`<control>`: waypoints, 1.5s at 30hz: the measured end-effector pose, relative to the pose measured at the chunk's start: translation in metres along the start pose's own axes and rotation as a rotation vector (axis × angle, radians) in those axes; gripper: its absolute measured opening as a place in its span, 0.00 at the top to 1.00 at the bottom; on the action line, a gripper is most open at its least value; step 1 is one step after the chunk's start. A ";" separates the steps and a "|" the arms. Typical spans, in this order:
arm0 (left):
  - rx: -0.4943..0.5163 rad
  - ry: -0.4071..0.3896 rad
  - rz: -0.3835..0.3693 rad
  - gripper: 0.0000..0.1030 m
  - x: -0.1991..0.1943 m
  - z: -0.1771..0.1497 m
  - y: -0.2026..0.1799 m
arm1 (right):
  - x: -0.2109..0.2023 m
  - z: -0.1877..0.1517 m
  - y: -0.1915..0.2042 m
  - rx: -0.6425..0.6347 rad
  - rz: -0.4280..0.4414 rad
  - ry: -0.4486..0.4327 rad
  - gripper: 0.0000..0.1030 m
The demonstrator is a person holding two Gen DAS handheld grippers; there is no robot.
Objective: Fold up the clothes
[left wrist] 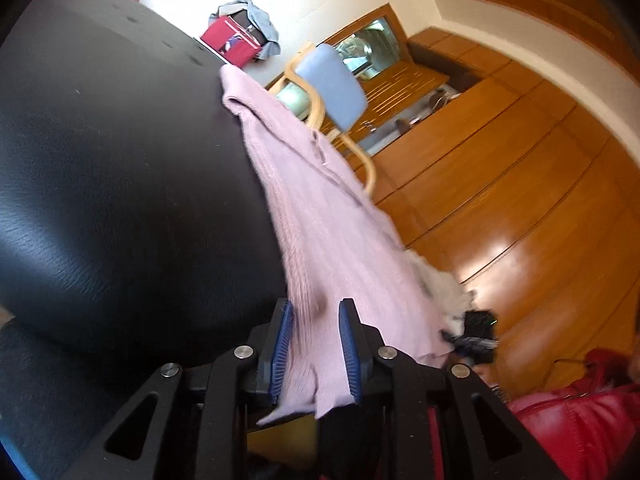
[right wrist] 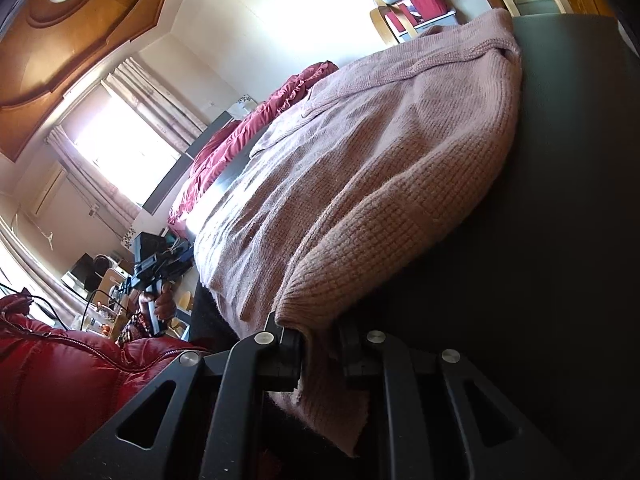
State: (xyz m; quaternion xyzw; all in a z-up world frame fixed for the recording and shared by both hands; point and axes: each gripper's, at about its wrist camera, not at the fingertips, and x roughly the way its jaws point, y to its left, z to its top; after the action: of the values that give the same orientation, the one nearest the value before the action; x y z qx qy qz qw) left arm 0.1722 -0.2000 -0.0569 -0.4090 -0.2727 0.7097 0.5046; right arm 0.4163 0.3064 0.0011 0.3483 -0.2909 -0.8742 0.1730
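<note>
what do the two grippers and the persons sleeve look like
Both grippers, left gripper and right gripper, are matte black linkages with silver round pivot pins and triangular cut-outs. The left's pads are ribbed blue. The sleeve is shiny red, quilted and puffy.

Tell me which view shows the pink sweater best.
The right wrist view: the sweater fills the frame, sharp, spread on the dark surface, its near edge in the right tongs. The left wrist view shows only a blurred, edge-on strip running into the left tongs.
</note>
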 end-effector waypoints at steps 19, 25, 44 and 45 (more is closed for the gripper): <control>-0.110 0.334 -0.061 0.76 0.067 -0.045 0.013 | -0.010 -0.005 -0.008 0.008 0.041 -0.024 0.86; -0.155 0.258 -0.191 0.76 0.055 -0.041 0.009 | -0.010 -0.007 -0.004 -0.017 0.050 -0.053 0.79; -0.186 0.173 -0.255 0.74 0.059 -0.016 -0.007 | -0.001 0.000 -0.006 0.030 0.114 0.038 0.68; -0.178 0.174 -0.223 0.82 0.061 -0.017 -0.008 | 0.002 0.002 -0.006 0.035 0.106 0.043 0.73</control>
State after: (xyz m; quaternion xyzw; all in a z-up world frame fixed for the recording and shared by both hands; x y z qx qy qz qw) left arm 0.1812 -0.1403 -0.0775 -0.4793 -0.3331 0.5844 0.5637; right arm 0.4129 0.3105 -0.0026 0.3542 -0.3204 -0.8509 0.2189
